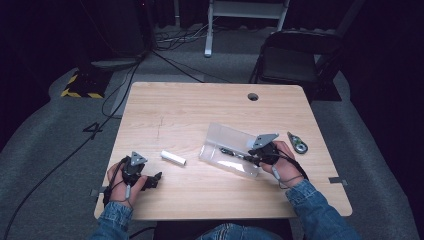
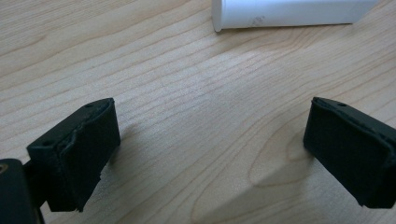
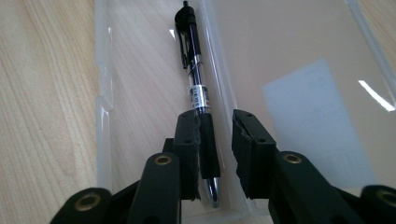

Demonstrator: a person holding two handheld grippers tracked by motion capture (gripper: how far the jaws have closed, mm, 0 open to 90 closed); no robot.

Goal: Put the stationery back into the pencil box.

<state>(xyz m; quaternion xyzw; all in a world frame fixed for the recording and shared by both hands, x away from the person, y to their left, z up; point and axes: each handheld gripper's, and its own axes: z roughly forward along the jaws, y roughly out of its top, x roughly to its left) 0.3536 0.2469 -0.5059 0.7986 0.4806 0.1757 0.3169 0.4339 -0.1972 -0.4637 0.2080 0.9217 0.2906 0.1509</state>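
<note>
A black pen [image 3: 194, 70] lies along the left side of a clear plastic box [image 3: 103, 93], its tip toward me. My right gripper [image 3: 223, 126] reaches into the box. The pen's grip end rests against the left pad, and a gap separates it from the right pad, so the jaws stand a little apart. From the high view, the right gripper [image 1: 250, 156] sits at the near right end of the box [image 1: 225, 137], with the pen [image 1: 231, 152] inside. My left gripper [image 1: 156, 179] rests open near the table's front left. A white cylinder [image 1: 173, 158] [image 2: 289, 11] lies just beyond the left gripper [image 2: 212, 135].
A small metal and green tool [image 1: 298, 145] lies on the wooden table [image 1: 200, 105] to the right of the box. A cable hole [image 1: 253, 96] is near the far edge. A folding chair [image 1: 295, 55] stands beyond the table.
</note>
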